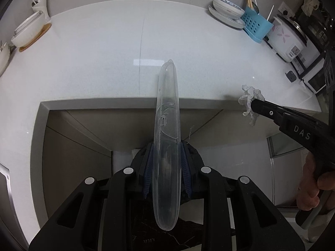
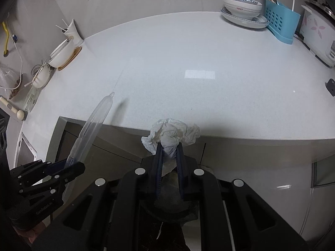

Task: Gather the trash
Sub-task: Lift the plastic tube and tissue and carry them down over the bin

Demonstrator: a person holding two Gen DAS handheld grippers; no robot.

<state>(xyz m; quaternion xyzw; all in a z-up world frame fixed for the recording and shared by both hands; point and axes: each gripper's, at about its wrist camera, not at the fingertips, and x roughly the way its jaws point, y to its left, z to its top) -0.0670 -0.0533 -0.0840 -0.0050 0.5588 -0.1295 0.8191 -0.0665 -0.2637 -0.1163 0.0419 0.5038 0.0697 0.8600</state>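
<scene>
My left gripper (image 1: 166,146) is shut on a long clear plastic case (image 1: 166,113), held on edge and pointing out over the white counter's front edge (image 1: 100,102). It also shows in the right wrist view (image 2: 94,123), held by the left gripper (image 2: 69,163). My right gripper (image 2: 168,146) is shut on a crumpled white tissue (image 2: 171,131), held in the air just in front of the counter edge. In the left wrist view the right gripper (image 1: 254,106) holds the tissue (image 1: 249,100) at the right.
On the white counter (image 2: 188,62) stand stacked bowls (image 2: 242,8), a blue utensil rack (image 2: 280,21) and a rice cooker (image 2: 318,35) at the back right. A white bowl on a wooden coaster (image 2: 62,54) and a cup (image 2: 72,33) stand at the back left. Cabinet fronts lie below.
</scene>
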